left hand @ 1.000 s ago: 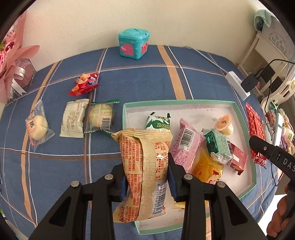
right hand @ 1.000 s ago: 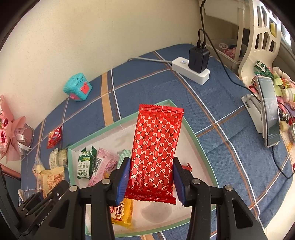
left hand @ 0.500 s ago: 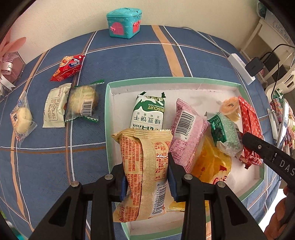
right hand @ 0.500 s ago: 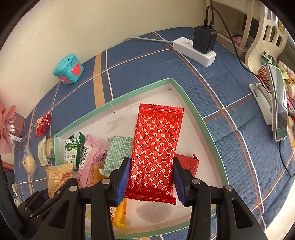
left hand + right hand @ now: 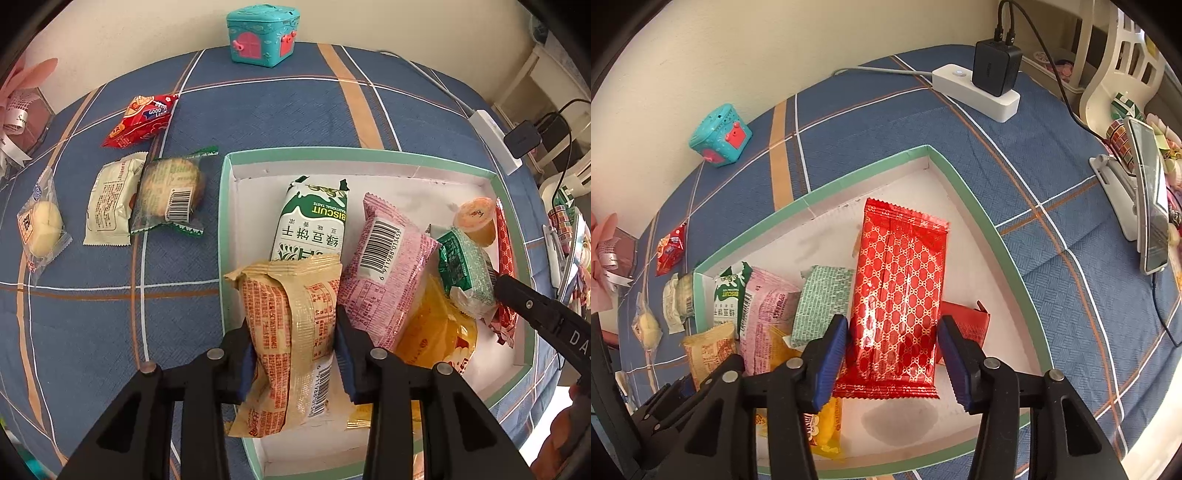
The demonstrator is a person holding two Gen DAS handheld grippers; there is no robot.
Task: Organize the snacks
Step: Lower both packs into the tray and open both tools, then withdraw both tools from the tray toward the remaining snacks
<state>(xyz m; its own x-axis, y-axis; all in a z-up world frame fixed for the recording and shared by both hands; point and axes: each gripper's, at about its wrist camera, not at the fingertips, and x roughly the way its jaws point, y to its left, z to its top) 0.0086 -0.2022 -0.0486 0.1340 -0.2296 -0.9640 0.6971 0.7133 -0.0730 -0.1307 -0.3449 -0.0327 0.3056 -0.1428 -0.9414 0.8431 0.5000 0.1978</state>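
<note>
Right wrist: right gripper [image 5: 893, 356] just parted around red packet [image 5: 899, 295], left gripper [image 5: 295, 354] clamping tan packet [image 5: 291, 332]; crowded box [image 5: 975, 206] risks snagging.

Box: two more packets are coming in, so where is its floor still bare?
Bare floor in the box: the far strip along the back wall, behind the biscuit pack and pink pack, and the near patch in front of the red packet. Crowded: the middle, where pink pack, green pack and yellow pack overlap.
</note>
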